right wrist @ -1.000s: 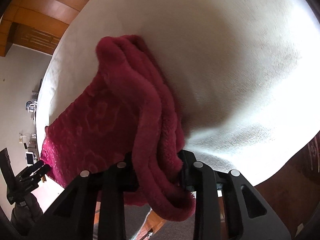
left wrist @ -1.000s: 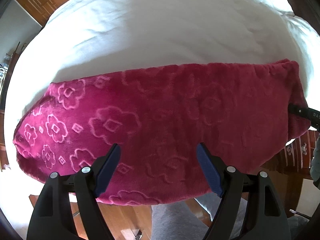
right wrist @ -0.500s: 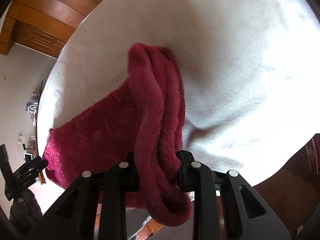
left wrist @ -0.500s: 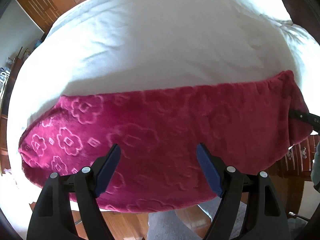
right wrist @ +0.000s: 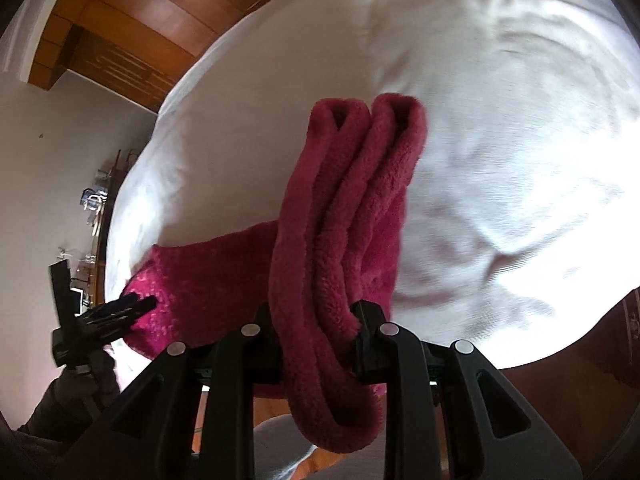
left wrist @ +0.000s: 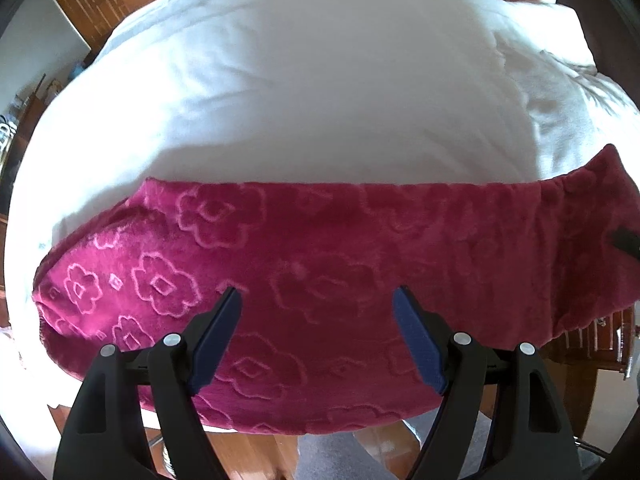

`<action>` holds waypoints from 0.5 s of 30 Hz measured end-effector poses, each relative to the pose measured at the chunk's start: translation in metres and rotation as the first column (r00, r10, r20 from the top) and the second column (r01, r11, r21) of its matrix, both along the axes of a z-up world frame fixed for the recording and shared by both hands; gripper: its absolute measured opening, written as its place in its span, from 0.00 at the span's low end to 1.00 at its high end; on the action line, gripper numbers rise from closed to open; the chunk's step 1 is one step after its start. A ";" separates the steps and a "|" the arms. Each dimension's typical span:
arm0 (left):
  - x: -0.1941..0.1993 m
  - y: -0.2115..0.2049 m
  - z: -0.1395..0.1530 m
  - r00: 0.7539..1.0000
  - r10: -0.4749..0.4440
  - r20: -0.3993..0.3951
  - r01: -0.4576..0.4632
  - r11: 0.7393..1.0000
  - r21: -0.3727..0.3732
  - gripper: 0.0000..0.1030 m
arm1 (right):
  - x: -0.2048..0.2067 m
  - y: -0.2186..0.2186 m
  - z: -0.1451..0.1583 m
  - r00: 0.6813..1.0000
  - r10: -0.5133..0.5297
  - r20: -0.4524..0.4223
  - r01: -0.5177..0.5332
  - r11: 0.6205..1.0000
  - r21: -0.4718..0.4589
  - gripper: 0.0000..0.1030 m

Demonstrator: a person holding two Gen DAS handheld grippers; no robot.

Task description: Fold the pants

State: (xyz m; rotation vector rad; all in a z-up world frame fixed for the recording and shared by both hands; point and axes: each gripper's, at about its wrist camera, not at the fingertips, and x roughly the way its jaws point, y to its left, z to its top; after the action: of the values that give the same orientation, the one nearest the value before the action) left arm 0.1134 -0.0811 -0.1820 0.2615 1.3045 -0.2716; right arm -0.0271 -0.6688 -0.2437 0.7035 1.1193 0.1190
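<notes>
Pants, crimson embossed-flower fleece (left wrist: 320, 280), lie along the near edge of the white-sheeted bed (left wrist: 300, 80). Right gripper (right wrist: 316, 316) is closing on the bunched end, lifting it for the fold. Left gripper (left wrist: 318, 336) hovers wide open, empty (probably to pin the cloth).

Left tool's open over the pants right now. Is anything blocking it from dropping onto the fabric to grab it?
Probably not. The left tool hangs open over the flat magenta fleece pants, nothing between. The right tool, closing, grips the bunched far end, off to the side.
</notes>
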 end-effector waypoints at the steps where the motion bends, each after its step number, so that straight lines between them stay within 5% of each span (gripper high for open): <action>1: 0.001 0.003 -0.001 1.000 0.004 -0.007 -0.004 1.000 -0.011 0.75 | 0.002 0.006 0.002 1.000 0.004 0.005 -0.004 1.000 0.002 0.22; 7: 0.005 0.026 -0.006 0.998 0.026 -0.060 -0.032 0.995 -0.093 0.75 | 0.013 0.037 0.016 0.997 0.069 0.037 -0.070 0.997 0.026 0.22; 15: 0.010 0.064 -0.008 0.996 0.045 -0.078 -0.053 0.993 -0.107 0.75 | 0.031 0.092 0.017 0.985 0.165 0.051 -0.169 0.983 0.070 0.22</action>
State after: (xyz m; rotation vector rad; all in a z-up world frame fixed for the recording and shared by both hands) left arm 0.1232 -0.0168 -0.1899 0.1278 1.3638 -0.3122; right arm 0.0037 -0.5764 -0.2265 0.6690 1.1343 0.3191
